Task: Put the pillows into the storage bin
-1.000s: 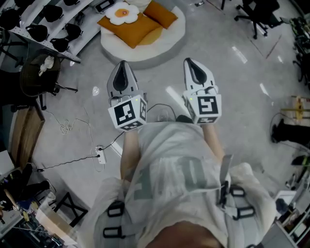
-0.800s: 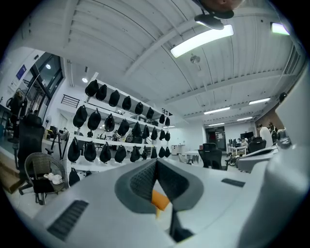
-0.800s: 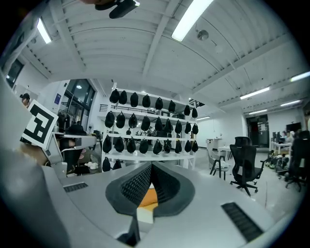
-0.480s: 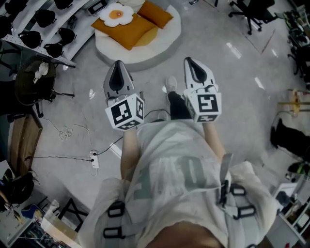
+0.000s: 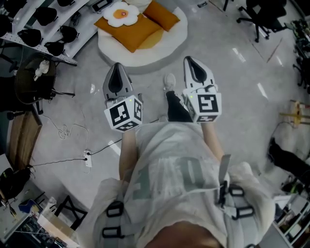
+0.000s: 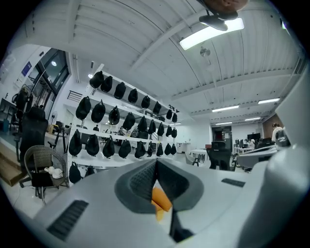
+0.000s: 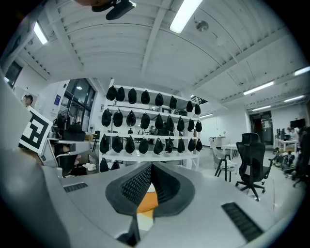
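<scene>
**Both grippers shut and empty, pillows ahead on the floor**

Head view first: the left gripper point(image 5: 118, 68) and the right gripper point(image 5: 189, 63) are held out side by side, a little apart, with the person's shoe point(image 5: 169, 81) down on the grey floor between them. Both pairs of jaws are pressed together with nothing in them. Beyond their tips sits the round white pad point(image 5: 167, 41), and the pillows are on it: a large orange pillow point(image 5: 131, 31), a smaller orange pillow point(image 5: 162, 14) at its far side, and a fried-egg pillow point(image 5: 121, 13) lying on the large one. A rack of black bags point(image 5: 53, 26) runs along the top left, an office chair point(image 5: 261, 19) stands top right, and a power strip point(image 5: 87, 158) lies on the floor at the left.

Left gripper view: the jaws meet in a tight seam with nothing between the pads. Orange pillow fabric peeks through the notch beneath them, with the rack behind.

Right gripper view: again the jaws are closed on nothing. Orange, with white under it, shows in the notch below. The left gripper's marker cube point(image 7: 35, 131) shows at the left edge.
</scene>
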Available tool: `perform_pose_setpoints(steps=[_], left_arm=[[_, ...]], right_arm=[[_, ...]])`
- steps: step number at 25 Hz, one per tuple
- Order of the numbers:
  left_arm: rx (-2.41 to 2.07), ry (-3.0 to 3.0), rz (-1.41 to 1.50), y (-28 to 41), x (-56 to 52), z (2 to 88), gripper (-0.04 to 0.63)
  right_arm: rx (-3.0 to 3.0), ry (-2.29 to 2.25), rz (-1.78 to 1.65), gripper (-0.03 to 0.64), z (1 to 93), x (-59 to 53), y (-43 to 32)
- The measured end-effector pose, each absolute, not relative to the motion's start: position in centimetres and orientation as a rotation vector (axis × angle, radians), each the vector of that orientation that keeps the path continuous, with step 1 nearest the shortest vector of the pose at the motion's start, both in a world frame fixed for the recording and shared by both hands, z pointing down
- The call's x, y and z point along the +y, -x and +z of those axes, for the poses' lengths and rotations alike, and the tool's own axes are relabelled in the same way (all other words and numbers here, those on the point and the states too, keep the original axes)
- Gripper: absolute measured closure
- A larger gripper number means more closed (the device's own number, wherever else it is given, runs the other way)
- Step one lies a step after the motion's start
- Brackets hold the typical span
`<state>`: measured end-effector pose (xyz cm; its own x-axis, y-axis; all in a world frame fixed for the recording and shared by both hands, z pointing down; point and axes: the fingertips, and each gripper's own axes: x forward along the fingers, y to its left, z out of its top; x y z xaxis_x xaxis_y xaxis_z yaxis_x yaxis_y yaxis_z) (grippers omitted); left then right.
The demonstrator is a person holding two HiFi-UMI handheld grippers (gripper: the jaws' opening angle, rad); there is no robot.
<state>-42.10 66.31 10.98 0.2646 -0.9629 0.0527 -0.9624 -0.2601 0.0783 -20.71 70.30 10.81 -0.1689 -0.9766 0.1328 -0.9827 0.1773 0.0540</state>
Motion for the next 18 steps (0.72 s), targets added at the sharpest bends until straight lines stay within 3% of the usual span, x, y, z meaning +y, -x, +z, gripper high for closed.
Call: perform_pose_setpoints(steps=[18], left_arm=[[-1.951,-2.329,0.019,33.3,41.0,9.1,0.588]], right_arm=[[-2.427,-1.749,0.043,0.607,9.0,42.7,12.3]])
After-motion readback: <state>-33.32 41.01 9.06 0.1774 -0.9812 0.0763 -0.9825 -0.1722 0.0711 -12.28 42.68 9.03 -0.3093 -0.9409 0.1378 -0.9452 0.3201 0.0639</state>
